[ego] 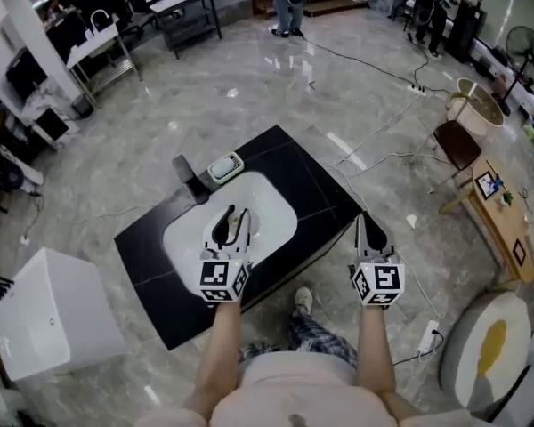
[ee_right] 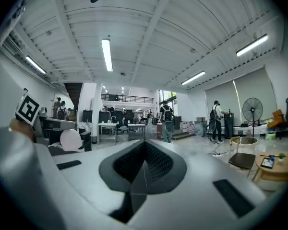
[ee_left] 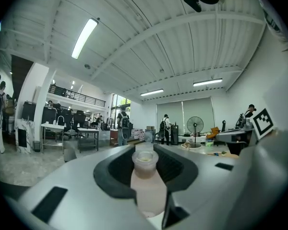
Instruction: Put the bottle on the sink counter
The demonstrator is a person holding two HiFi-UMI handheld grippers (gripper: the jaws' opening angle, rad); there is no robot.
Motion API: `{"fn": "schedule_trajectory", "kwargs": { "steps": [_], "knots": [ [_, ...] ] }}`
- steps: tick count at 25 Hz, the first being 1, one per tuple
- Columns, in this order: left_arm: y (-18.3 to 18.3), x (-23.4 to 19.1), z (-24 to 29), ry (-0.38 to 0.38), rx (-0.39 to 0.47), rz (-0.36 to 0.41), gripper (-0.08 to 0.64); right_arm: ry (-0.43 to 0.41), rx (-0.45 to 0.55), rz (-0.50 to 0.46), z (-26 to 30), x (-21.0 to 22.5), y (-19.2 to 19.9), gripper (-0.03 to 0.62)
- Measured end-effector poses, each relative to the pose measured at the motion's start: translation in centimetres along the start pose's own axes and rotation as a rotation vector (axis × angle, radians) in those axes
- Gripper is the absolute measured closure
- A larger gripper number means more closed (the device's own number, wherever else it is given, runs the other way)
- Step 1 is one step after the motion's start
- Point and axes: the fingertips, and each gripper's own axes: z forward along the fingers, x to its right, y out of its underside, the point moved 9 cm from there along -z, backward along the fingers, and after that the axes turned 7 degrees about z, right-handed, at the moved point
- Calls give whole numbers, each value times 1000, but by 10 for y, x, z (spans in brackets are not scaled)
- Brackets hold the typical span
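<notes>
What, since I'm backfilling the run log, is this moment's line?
left gripper: shut on bottle | right gripper: shut, empty | bottle: above sink counter, not set down

Large open lab hall: strip lights (ee_left: pixel 84 37), work tables (ego: pixel 183 0), floor cables (ego: pixel 365 60), freestanding sink counter (ego: pixel 316 194) mid-floor.

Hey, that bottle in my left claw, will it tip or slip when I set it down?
Probably stiff: the bottle shows no dent, though gripped by the left claw. It is long and narrow, so likely tippy when stood up. Its smooth wall might slide on the smooth-looking counter.
</notes>
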Motion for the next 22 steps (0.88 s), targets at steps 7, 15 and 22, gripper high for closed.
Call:
{"fn": "schedule_trajectory", "kwargs": {
  "steps": [7,15,22],
  "knots": [
    [-11,-2,109,-38,4,-9,426,-67,-20,-11,107,57,-22,577],
    [-10,12,163,22,-15,-6,426,-60,-40,2,145,81,-20,577],
    [2,26,205,107,-22,-3,426,-21,-48,21,160,93,-7,577]
  ]
}}
